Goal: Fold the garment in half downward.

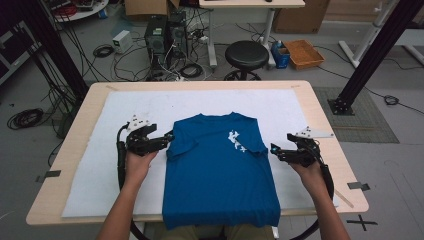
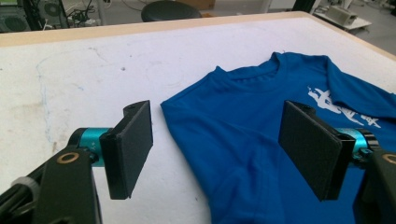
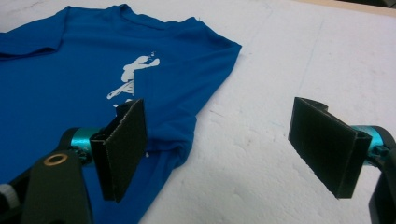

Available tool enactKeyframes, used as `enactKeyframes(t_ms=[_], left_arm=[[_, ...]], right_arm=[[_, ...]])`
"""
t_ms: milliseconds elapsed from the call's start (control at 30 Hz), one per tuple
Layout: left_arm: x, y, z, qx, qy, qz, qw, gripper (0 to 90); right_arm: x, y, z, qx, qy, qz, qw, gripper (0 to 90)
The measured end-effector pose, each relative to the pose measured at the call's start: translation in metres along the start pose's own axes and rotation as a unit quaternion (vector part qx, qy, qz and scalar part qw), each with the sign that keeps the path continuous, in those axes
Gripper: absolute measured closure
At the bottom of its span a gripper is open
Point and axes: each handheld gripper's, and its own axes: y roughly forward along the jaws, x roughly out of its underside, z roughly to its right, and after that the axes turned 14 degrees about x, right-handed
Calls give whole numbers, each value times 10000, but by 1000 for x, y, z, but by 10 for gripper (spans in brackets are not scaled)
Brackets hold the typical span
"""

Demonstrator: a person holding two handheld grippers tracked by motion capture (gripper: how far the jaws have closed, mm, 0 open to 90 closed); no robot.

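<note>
A blue T-shirt (image 1: pixel 220 170) with a white print lies flat, front up, on the white mat, both sleeves folded inward. Its hem hangs over the table's near edge. My left gripper (image 1: pixel 167 139) rests at the shirt's left shoulder edge. In the left gripper view the jaws (image 2: pixel 219 154) stand wide open, with the folded shoulder of the shirt (image 2: pixel 243 107) lying between and beyond them, untouched. My right gripper (image 1: pixel 276 150) sits just off the shirt's right side. Its jaws (image 3: pixel 224 154) are open too, one pad over the shirt's (image 3: pixel 70 70) folded sleeve edge, the other over bare mat.
The white mat (image 1: pixel 100 165) covers most of the wooden table (image 1: pixel 60 170). Behind the table stand a black stool (image 1: pixel 246 55), computer towers (image 1: pixel 162 37), an orange tray (image 1: pixel 303 53) and many floor cables. Black frame posts (image 1: pixel 367 55) rise at both back corners.
</note>
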Motion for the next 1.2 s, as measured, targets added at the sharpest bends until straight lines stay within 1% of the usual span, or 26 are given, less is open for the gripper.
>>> enactKeyframes(t_ms=[33,67,100,133,167,200,233,300,333,367,433,467,500,533,567,700,767,833,867,933,1000,1033,1067,1100,1133,1200], left_arm=[[-5,1,-4,134,23,-63,9999,263],[-5,1,-4,134,23,-63,9999,263],[-11,2,-8,308,39,-136,9994,263],[-13,3,-10,393,39,-183,9991,263],[-13,3,-10,393,39,-183,9991,263],[-18,5,-16,562,29,-225,9982,263],[-21,5,-20,672,10,-215,9975,263],[-24,7,-26,809,-12,-201,9965,263],[-24,7,-26,809,-12,-201,9965,263],[-25,8,-29,871,-52,-175,9960,263],[-26,10,-35,953,-87,-167,9953,263],[-27,11,-38,954,-82,-170,9953,263],[-27,15,-42,898,-152,-170,9957,263],[-27,15,-42,898,-152,-170,9957,263],[-26,20,-47,840,-182,-233,9960,263],[-25,38,-57,627,-298,-493,9964,268],[-24,50,-62,529,-361,-701,9955,284],[-23,63,-65,360,-340,-964,9941,306],[-22,69,-66,263,-352,-994,9941,323],[-18,77,-68,133,-259,-1064,9939,348],[-13,84,-69,120,-253,-1190,9925,376],[-10,87,-69,153,-237,-1310,9910,386],[-10,87,-69,153,-237,-1310,9910,401],[-7,91,-69,169,-173,-1461,9890,403],[-6,93,-68,142,-146,-1476,9888,412],[-6,93,-68,100,-102,-1483,9888,440]], right_arm=[[-2,1,0,-40,-12,-16,10000,194],[-3,1,-1,-129,9,-76,9999,194],[-5,1,-1,-217,24,-135,9997,194],[-7,2,0,-329,23,-167,9993,194],[-10,3,0,-421,15,-229,9988,194],[-12,4,1,-588,-7,-315,9978,194],[-15,6,3,-772,-7,-406,9962,183],[-19,12,9,-1328,86,-545,9896,172],[-19,12,9,-1328,86,-545,9896,172],[-24,18,15,-1666,127,-645,9838,171],[-30,24,21,-1801,83,-715,9810,171],[-33,27,24,-1807,79,-723,9808,171],[-36,30,27,-1713,79,-765,9822,171],[-36,30,27,-1713,79,-765,9822,171],[-41,37,31,-1481,104,-860,9852,172],[-50,56,35,-1314,183,-997,9861,172],[-53,66,35,-1219,179,-1052,9868,172],[-55,78,33,-1089,178,-1133,9874,172],[-55,84,30,-1000,165,-1231,9872,173],[-57,96,24,-820,4,-1322,9878,185],[-60,106,17,-611,-86,-1363,9887,232],[-60,109,15,-566,-100,-1307,9898,246],[-60,114,13,-520,-113,-1307,9900,254],[-61,118,11,-419,-146,-1391,9893,256],[-61,122,10,-345,-202,-1448,9886,263],[-60,130,8,-191,-275,-1602,9865,328]])
